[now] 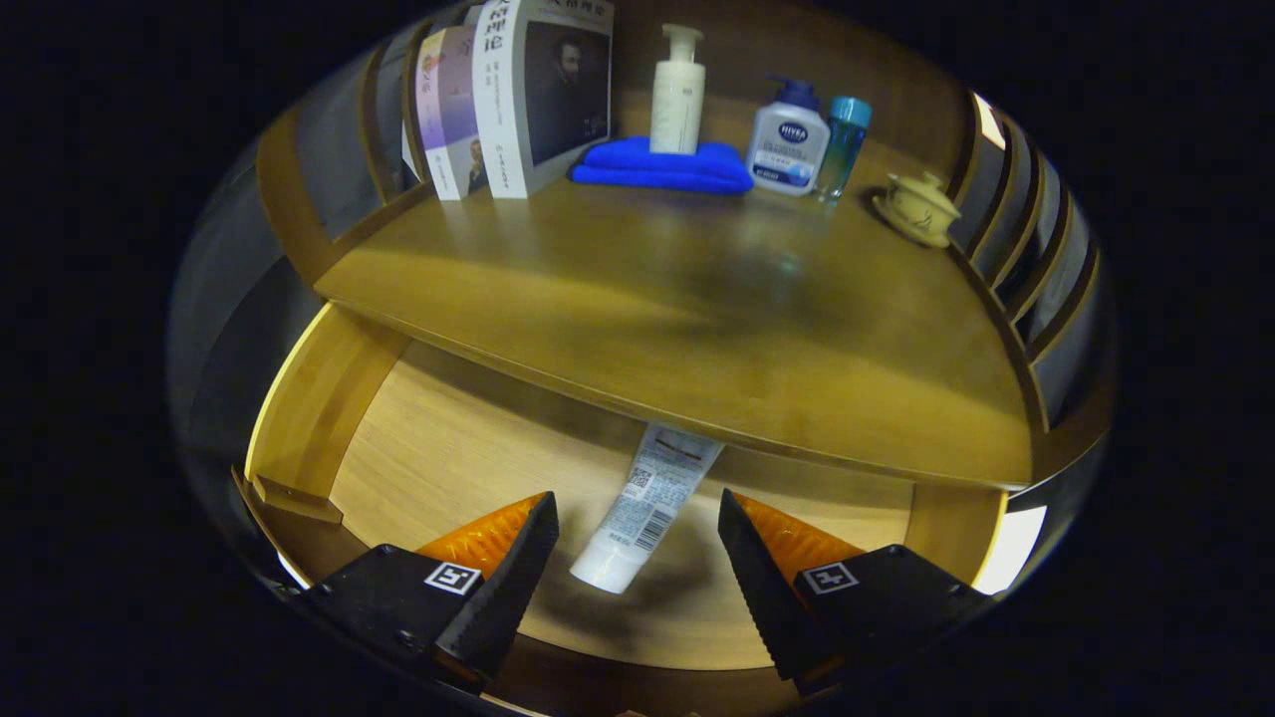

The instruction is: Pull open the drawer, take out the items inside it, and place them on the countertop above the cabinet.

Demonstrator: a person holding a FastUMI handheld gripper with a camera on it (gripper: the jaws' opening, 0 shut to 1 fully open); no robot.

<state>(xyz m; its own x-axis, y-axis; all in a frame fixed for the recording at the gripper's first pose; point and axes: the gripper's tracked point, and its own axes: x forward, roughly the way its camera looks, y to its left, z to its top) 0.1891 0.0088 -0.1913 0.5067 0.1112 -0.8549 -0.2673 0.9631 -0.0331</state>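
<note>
The drawer (448, 448) stands pulled open below the wooden countertop (697, 309). A white tube (642, 508) with a printed label lies on the drawer's floor, its far end hidden under the countertop's front edge. My gripper (637, 543) hovers over the drawer, open, with the tube's near end lying in the gap between the two fingers, touching neither. On the countertop at the back rest a folded blue cloth (662, 164), a white pump bottle (677, 90) standing on it, a white and blue bottle (787, 149) and a small teal bottle (845, 144).
Books (518, 95) lean upright at the countertop's back left. A lidded cream cup on a saucer (916, 207) sits at the back right. Slatted wooden rails (1026, 259) fence both sides. The drawer's left wall (319, 398) rises beside my left finger.
</note>
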